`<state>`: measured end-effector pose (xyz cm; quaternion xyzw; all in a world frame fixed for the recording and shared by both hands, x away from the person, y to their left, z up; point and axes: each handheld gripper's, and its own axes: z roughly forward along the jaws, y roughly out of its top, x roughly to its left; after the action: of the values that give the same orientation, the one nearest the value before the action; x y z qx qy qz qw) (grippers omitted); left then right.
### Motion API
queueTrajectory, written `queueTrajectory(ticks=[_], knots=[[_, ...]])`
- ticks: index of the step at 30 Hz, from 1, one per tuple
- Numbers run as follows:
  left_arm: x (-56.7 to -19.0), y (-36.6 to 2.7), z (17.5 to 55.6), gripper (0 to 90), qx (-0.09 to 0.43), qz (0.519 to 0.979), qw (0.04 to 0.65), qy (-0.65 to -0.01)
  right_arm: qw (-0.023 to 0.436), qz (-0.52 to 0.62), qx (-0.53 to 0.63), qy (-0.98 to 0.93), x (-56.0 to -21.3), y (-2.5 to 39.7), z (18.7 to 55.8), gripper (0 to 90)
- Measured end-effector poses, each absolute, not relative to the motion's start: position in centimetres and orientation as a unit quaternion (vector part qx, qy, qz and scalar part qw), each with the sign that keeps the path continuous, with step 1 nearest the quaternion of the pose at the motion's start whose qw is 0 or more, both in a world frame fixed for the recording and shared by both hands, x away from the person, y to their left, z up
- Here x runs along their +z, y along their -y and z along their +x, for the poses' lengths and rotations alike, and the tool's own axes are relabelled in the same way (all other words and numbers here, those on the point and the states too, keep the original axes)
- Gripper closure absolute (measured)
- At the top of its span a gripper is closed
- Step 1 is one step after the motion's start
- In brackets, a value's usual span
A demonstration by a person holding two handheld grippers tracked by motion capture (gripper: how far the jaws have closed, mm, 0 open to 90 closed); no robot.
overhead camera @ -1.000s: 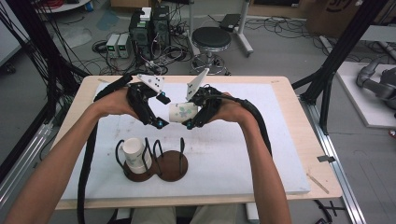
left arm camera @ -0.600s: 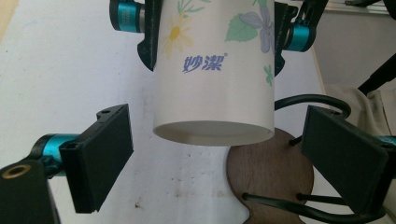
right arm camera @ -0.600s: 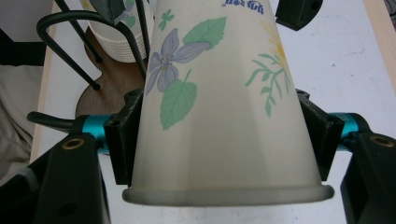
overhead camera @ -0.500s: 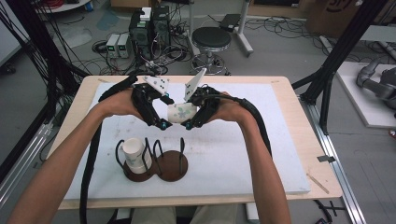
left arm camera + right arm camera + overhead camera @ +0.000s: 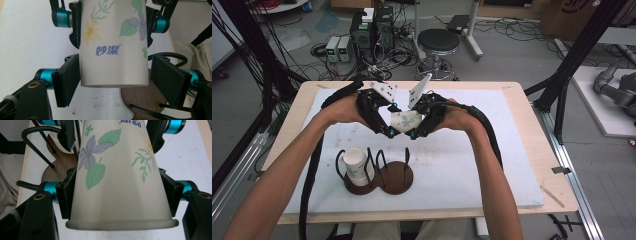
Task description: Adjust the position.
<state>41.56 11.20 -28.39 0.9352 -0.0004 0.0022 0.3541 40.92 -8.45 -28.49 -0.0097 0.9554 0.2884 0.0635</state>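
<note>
Paper cup (image 5: 113,45): white, floral print, blue lettering. Right gripper (image 5: 117,195) clamps its rim end; left gripper (image 5: 115,82) jaws spread, right-hand jaw clear.

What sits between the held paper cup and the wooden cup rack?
Bare white mat, in the high view; the paper cup hangs above it, the wooden rack nearer the person.

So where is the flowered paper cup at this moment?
In the high view the flowered paper cup is above the table's middle, between the left tool and right tool, behind the wooden cup rack.
</note>
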Motion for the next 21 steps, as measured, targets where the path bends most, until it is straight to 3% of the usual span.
queueTrajectory(ticks=[7, 21], knots=[[-28.59, -11.05, 41.58, 34.2, 0.010, 0.936, 0.351, 0.005, 0.062, -0.010, 0.291, -0.955, -28.39, 8.52, 40.82, 29.9], [-28.69, -11.15, 41.44, 35.9, 0.018, 0.935, 0.354, 0.007, 0.063, -0.013, 0.292, -0.954, -28.42, 8.46, 40.86, 30.1]])
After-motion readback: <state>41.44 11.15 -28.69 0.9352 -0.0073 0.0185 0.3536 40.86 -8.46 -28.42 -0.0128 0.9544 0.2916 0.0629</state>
